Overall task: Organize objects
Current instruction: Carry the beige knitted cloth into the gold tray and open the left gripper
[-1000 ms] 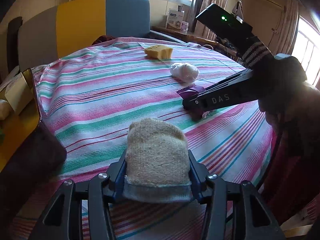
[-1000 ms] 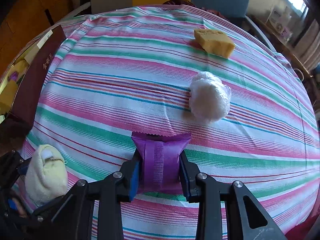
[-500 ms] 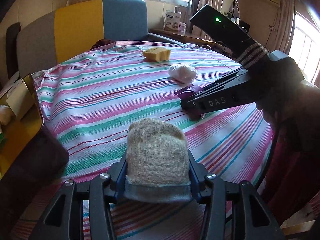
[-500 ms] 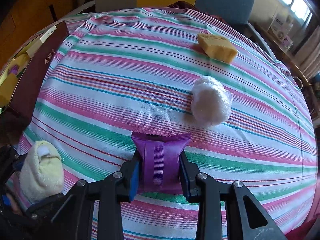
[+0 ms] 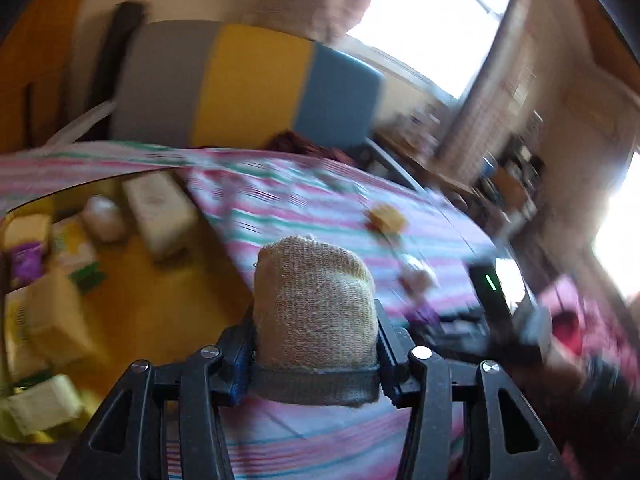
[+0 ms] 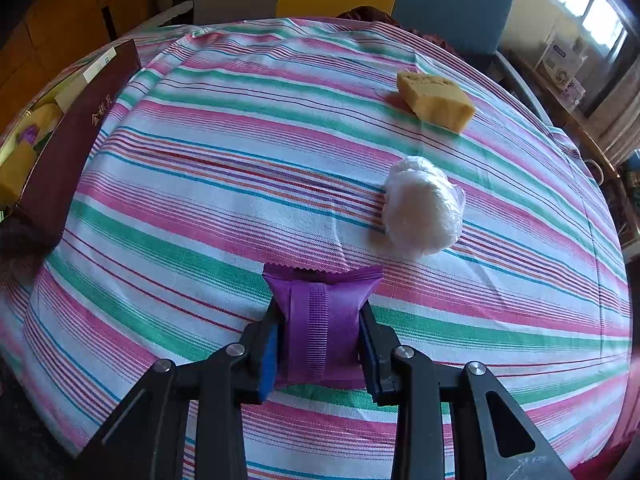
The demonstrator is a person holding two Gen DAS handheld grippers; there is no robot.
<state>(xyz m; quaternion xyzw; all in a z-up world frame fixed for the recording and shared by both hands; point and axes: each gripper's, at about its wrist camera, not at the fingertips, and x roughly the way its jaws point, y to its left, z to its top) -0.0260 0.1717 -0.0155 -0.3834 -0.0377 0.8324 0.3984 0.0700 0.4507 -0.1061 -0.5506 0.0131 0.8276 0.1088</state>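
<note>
My left gripper (image 5: 316, 344) is shut on a rolled beige sock (image 5: 314, 312) and holds it above the table's left edge, beside an open box with a yellow floor (image 5: 160, 304). The box holds several items, among them a purple packet (image 5: 24, 264) and yellow blocks (image 5: 52, 316). My right gripper (image 6: 320, 344) is shut on a purple packet (image 6: 320, 320) just above the striped tablecloth (image 6: 240, 184). A white plastic-wrapped ball (image 6: 422, 212) and a yellow sponge (image 6: 436, 100) lie on the cloth beyond it.
The box's dark maroon wall (image 6: 76, 140) runs along the table's left edge. A grey, yellow and blue chair (image 5: 248, 84) stands behind the table. The left wrist view is blurred by motion.
My left gripper has swung left with the sock, from over the cloth to beside the open box, and has left the right wrist view. My right gripper has hardly moved.
</note>
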